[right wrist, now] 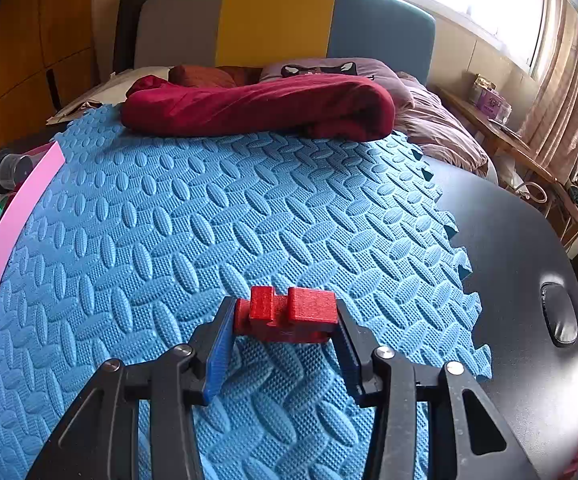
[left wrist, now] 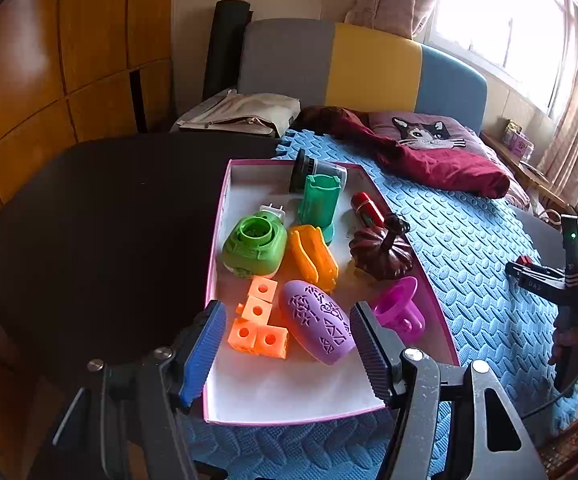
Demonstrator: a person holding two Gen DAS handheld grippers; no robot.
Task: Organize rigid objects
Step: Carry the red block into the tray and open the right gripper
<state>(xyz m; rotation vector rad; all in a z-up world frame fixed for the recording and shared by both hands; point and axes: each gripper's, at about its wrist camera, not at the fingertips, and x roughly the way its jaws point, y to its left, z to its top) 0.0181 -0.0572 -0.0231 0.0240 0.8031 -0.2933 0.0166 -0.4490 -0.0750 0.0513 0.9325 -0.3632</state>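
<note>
A red plastic block (right wrist: pixel 289 314), notched along its top, sits clamped between the pads of the right gripper (right wrist: pixel 287 328) just above the blue foam mat (right wrist: pixel 209 220), well apart from the pink-rimmed tray (left wrist: pixel 225 208) where the other pieces already lie. The grip looks narrow: the pads meet only the block's two ends, so a sharp swing toward the tray could, by this reading, let the piece twist or drop onto the mat.

In the tray, a purple patterned shell (left wrist: pixel 317 322) lies nearest the left gripper (left wrist: pixel 287 344), framed in the gap between its blue-faced fingers (left wrist: pixel 205 356). The jaws stand apart and grasp nothing; whether they hover above the shell or merely in front of it cannot be told from this angle.

Orange cube links (left wrist: pixel 259 322) touch the shell's left side, and a magenta cup (left wrist: pixel 401 310) lies just beside its right. Crowding is the likelier hazard: a descent on the shell could nudge either neighbour, and the red block needs a free patch of tray floor, which shows only at the near end.
</note>
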